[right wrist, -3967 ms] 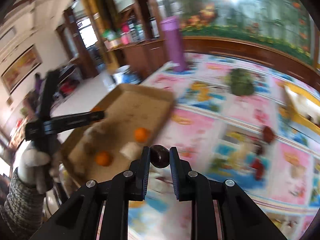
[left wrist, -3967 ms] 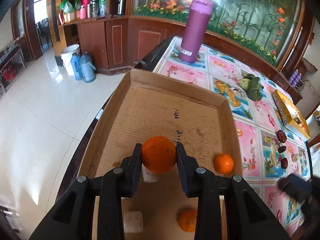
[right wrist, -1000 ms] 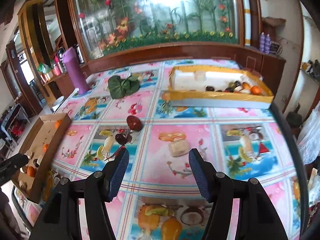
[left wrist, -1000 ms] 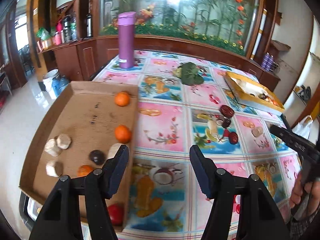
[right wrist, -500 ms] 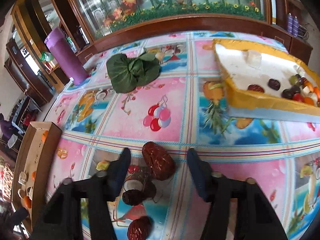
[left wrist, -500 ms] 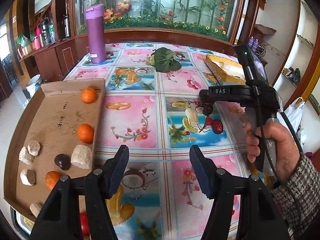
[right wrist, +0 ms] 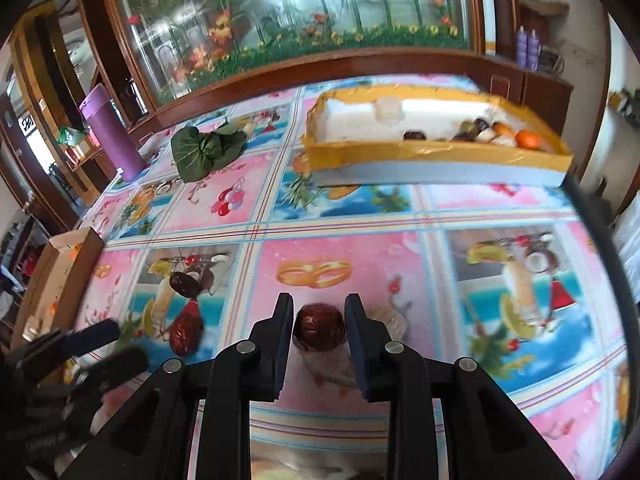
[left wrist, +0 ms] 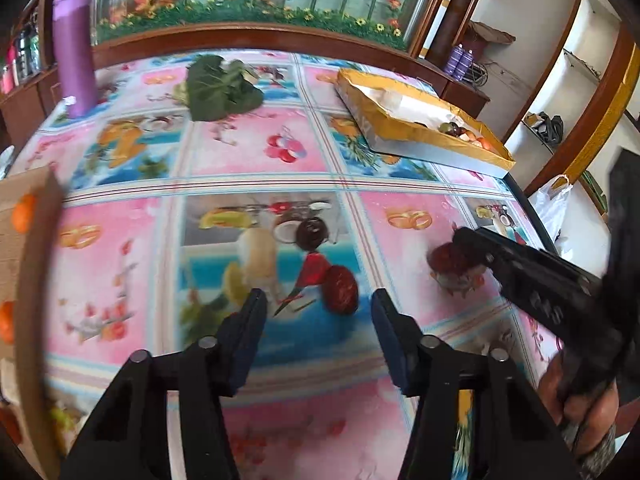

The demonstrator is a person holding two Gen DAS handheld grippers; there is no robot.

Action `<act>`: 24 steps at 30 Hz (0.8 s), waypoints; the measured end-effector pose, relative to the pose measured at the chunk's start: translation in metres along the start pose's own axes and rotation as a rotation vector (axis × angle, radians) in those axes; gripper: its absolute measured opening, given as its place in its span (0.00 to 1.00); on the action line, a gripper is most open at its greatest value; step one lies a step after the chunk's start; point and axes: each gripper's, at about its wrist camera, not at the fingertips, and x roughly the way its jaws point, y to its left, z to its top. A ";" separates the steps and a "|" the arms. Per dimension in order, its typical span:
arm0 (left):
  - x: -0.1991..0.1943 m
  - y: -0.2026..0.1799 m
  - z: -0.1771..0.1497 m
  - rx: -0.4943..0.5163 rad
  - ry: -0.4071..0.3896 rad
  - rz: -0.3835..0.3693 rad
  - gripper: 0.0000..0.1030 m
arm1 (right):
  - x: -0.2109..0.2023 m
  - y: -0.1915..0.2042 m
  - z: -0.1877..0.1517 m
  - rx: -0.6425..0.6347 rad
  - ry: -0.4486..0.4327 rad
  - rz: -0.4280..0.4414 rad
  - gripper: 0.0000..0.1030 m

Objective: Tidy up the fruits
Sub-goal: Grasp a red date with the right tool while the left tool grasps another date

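My right gripper (right wrist: 319, 316) is shut on a dark red date (right wrist: 319, 330) just above the flowered tablecloth; it also shows in the left wrist view (left wrist: 468, 248) with the date (left wrist: 450, 258). My left gripper (left wrist: 318, 308) is open and empty, hovering over another red date (left wrist: 341, 289) and a dark round fruit (left wrist: 311, 233). These two also show in the right wrist view, the date (right wrist: 185, 332) and the dark fruit (right wrist: 185, 284). The cardboard tray (left wrist: 34, 248) with oranges (left wrist: 22, 218) lies at the left edge.
A yellow-rimmed box (right wrist: 436, 152) holding several fruits stands at the back right. A green leafy vegetable (left wrist: 222, 88) and a purple flask (left wrist: 74, 48) stand at the back left. A pale piece (right wrist: 388, 320) lies beside the right gripper. The table edge (right wrist: 600, 224) runs on the right.
My right gripper has moved toward me and closed on a date, carrying it right of the cluster. My left gripper has moved right, away from the cardboard tray, toward the remaining dates.
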 end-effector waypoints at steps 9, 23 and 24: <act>0.020 -0.011 -0.003 0.051 -0.027 0.016 0.20 | 0.006 0.009 -0.009 -0.059 0.002 0.031 0.27; 0.002 -0.003 -0.006 0.040 -0.101 -0.029 0.20 | -0.025 -0.062 0.007 0.242 -0.100 0.192 0.18; 0.002 -0.003 -0.006 0.038 -0.101 -0.031 0.20 | -0.022 -0.062 0.007 0.243 -0.085 0.183 0.27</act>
